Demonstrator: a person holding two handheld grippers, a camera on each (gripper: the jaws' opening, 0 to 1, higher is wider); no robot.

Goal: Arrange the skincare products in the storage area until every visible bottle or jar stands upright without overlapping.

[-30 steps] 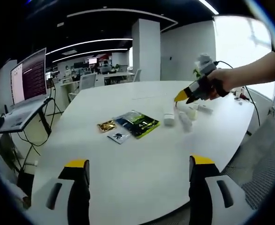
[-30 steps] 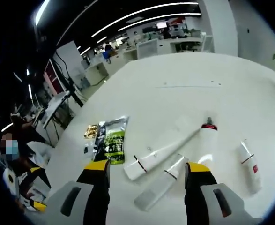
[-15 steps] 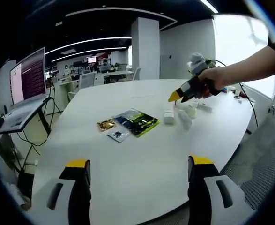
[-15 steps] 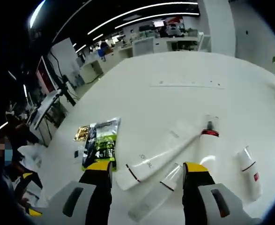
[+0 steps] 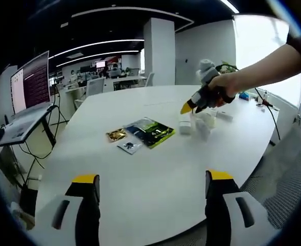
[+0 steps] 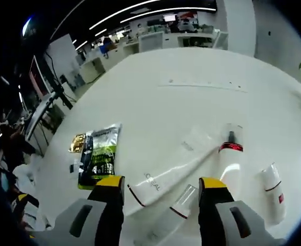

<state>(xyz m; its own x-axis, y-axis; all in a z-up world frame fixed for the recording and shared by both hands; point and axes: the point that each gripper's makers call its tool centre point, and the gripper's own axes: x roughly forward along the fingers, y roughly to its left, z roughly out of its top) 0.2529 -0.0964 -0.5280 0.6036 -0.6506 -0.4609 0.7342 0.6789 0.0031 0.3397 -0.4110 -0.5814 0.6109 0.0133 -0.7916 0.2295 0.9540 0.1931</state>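
right gripper view: wide jaws over a long smooth white tube (image 6: 165, 177) lying flat.

Tubes (image 6: 165, 177) right of sachets (image 6: 98, 148) — on table (image 6: 155, 107)

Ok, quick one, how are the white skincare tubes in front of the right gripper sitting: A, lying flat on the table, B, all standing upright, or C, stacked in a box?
A: in the right gripper view the long white tube and the tubes beside it lie on their sides on the white table.
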